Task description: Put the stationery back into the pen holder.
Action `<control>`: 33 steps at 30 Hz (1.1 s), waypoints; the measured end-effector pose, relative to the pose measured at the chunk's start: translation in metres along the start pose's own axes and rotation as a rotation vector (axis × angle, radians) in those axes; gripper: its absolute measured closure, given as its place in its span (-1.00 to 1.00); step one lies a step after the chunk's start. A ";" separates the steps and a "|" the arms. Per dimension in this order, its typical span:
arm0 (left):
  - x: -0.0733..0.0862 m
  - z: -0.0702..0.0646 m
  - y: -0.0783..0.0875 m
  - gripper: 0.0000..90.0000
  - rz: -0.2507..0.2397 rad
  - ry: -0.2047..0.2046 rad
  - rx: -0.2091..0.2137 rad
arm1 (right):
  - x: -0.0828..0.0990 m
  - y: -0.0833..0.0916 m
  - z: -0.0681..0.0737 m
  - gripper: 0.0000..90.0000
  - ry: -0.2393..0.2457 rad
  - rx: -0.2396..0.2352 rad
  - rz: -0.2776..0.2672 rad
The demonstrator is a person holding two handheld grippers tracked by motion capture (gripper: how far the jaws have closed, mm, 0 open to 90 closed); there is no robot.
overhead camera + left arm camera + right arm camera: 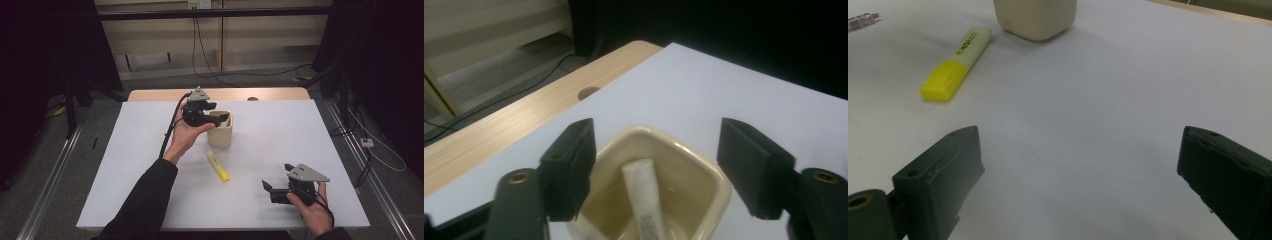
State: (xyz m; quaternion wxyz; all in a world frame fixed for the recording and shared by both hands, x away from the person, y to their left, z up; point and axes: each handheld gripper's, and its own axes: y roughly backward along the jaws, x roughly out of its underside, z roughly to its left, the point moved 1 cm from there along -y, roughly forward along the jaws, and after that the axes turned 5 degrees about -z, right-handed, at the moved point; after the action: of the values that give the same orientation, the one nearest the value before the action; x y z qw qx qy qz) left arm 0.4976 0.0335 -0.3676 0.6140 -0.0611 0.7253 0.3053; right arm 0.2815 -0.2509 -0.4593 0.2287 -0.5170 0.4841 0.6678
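A cream square cup (220, 136) stands mid-table. A white marker (644, 200) leans inside the cup (706, 167). My left gripper (224, 119) hovers over the cup's mouth with its jaws open; in the left gripper view the gripper (656, 165) straddles the rim and nothing is pressed between its pads. A yellow highlighter (218, 166) lies flat on the white surface in front of the cup. My right gripper (277, 176) rests open near the front right. In the right gripper view the gripper (1080, 175) faces the highlighter (956, 63) and the cup (1035, 17), with bare table between its jaws.
The white tabletop (300, 140) ends in a wooden strip (150, 95) at the far edge, with a round hole (588, 93) in it. A thin pen-like item (863, 21) lies at the left edge of the right gripper view. Cables run across the floor beyond.
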 end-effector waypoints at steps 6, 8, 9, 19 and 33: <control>-0.002 0.005 0.019 -0.56 0.004 0.009 -0.034 | 0.000 0.000 0.000 -0.91 -0.002 0.005 0.001; -0.002 0.006 0.026 -0.63 0.014 -0.004 -0.047 | 0.000 0.000 0.000 -0.91 0.000 0.004 0.000; -0.002 0.006 0.030 -0.67 0.017 -0.008 -0.055 | 0.000 0.000 0.000 -0.91 -0.001 0.004 0.001; 0.011 0.011 0.068 -0.74 0.075 0.064 -0.083 | 0.000 0.000 0.000 -0.91 -0.002 0.004 0.002; 0.046 -0.003 0.109 -0.79 0.126 -0.001 -0.171 | 0.000 -0.001 0.001 -0.91 -0.002 0.004 0.005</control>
State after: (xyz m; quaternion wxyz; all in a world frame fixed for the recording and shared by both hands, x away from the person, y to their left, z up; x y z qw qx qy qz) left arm 0.4337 0.1330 -0.3703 0.5866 -0.0675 0.6987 0.4040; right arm 0.2822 -0.2496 -0.4596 0.2288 -0.5145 0.4866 0.6680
